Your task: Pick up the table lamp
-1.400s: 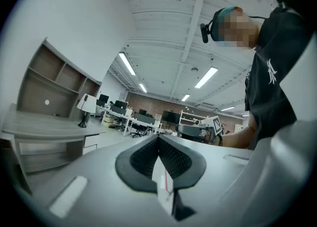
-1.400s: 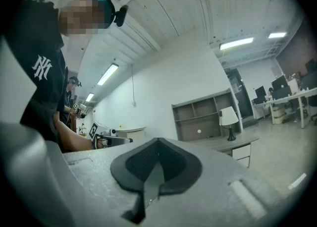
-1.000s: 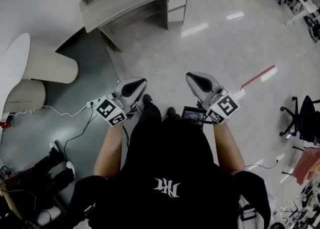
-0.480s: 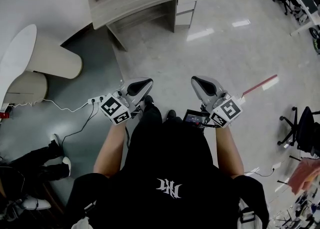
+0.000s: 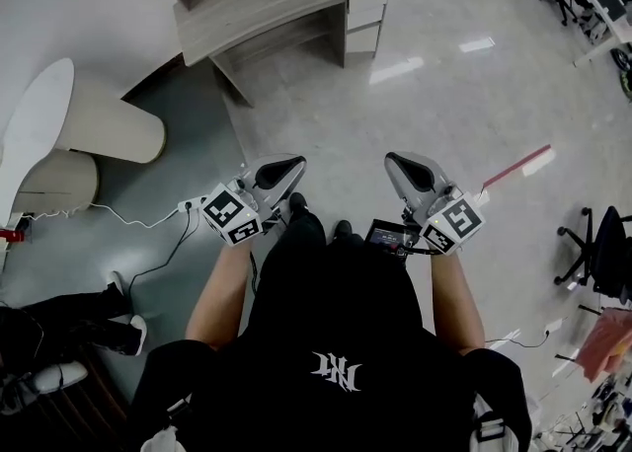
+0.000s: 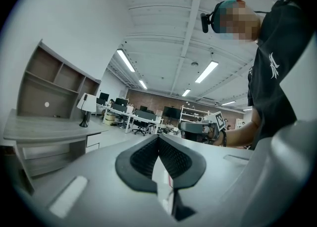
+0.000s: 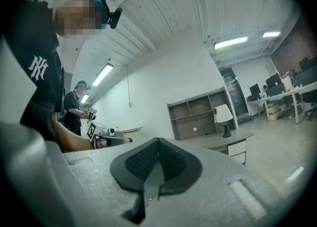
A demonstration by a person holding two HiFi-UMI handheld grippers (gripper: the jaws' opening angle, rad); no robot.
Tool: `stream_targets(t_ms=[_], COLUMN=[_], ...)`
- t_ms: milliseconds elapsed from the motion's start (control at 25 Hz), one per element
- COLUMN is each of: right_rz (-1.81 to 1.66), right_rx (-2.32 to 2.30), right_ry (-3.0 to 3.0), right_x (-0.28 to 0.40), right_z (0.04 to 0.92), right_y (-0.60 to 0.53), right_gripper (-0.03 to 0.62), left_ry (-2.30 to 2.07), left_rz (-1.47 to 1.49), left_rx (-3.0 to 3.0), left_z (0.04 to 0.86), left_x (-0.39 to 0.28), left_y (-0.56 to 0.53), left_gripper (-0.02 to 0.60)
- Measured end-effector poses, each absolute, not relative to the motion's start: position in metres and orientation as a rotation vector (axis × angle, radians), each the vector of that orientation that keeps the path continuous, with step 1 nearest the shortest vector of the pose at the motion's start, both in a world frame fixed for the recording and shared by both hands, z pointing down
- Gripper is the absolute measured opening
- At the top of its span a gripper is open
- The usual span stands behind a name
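Holding level out front, the grey two-jaw left gripper [image 5: 287, 166] has its dark pads pressed together with nothing between them; the grey right gripper [image 5: 398, 165] is likewise closed and empty. The white-shaded table lamp [image 7: 224, 118] on a dark stem stands on the grey wooden desk [image 5: 259, 1], well apart from both grippers, ahead of them across pale floor [image 5: 444, 95], untouched.

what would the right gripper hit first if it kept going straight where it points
Nothing near: the right gripper faces open floor, then probably the desk holding the table lamp; depth is unclear.
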State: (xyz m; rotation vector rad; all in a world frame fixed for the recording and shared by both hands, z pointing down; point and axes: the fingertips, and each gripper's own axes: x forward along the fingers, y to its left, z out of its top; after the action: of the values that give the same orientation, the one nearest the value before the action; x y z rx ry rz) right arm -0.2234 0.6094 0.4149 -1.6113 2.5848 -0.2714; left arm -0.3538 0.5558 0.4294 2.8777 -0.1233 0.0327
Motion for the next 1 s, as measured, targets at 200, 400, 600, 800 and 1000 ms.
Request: stream_targets(t_ms=[200,400,600,800,1000], right_rz=[-0.28,-0.32,-0.336,-0.349,-0.353], right_rx=[-1.629,-1.651,-1.678,-1.718,-1.75], right_ry=[2.563,2.537,2.535,2.534,2.531], right_x=[-0.22,-0.216,-0.205,-0.189,-0.174], right_z=[0.416,0.424,0.427,0.43,0.429], right_y=[0.614,0.607,0.581,0.546,0.494], right_gripper=[0.003,0.003,0.003,0.003,0.003], left_ry=[-0.106,-0.09,-0.078,-0.072,-0.008], left_rz=[0.035,0.049,0.035,0.008,0.011], left_rx=[2.886,2.864,2.843,2.817,2.828], left_z=[0.422,0.43,0.437,0.443,0.443], left_x=[-0.345,-0.341,-0.328,-0.312,-0.291], left_y=[0.556,0.549,0.519,0.475,0.427], left_gripper=[0.002,0.002,0.002,0.002,0.002])
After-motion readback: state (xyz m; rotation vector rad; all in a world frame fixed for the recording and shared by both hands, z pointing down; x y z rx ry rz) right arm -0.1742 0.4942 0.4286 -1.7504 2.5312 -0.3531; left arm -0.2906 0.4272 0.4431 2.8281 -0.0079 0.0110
